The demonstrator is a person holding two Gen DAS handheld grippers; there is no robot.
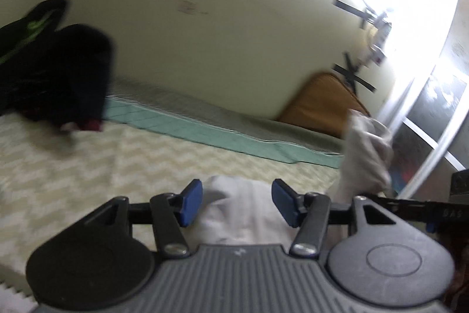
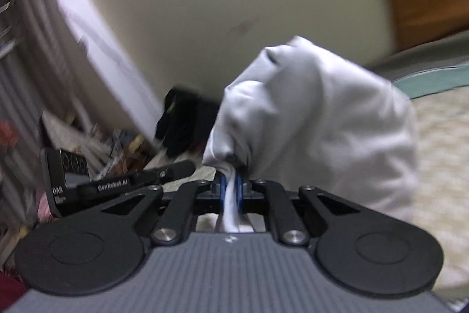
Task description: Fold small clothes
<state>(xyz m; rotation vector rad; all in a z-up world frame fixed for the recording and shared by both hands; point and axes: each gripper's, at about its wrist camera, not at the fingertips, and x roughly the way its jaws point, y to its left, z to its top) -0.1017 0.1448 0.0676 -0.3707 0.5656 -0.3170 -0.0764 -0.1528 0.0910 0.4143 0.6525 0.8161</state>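
Folding had barely started at this point, as far as I could tell. The white garment point(image 2: 322, 119) was bunched up in a loose lump and hanging in the air off the right tool point(image 2: 231, 189), whose blue pads were pressed tight together on a pinch of the fabric. No crease, no flat layout, nothing you'd call a fold yet. It looked lifted above the bed point(image 1: 88, 166) with the zigzag cover, not spread on it.

The left tool point(image 1: 237, 203) had its pads spread apart with nothing clamped. White cloth showed between and below them in the left wrist view, but the pads weren't touching it, so I'd say that side was free. Whether that cloth was the same garment or a second one, I couldn't tell. The lifted bundle also showed off to the right in that view.

A dark pile of clothes point(image 1: 55, 72) sat at the far end of the bed near the wall, looking unsorted.

Both tools pointed slightly downward, side by side, and everything was motion-blurred. Still left: lay it flat, then fold.
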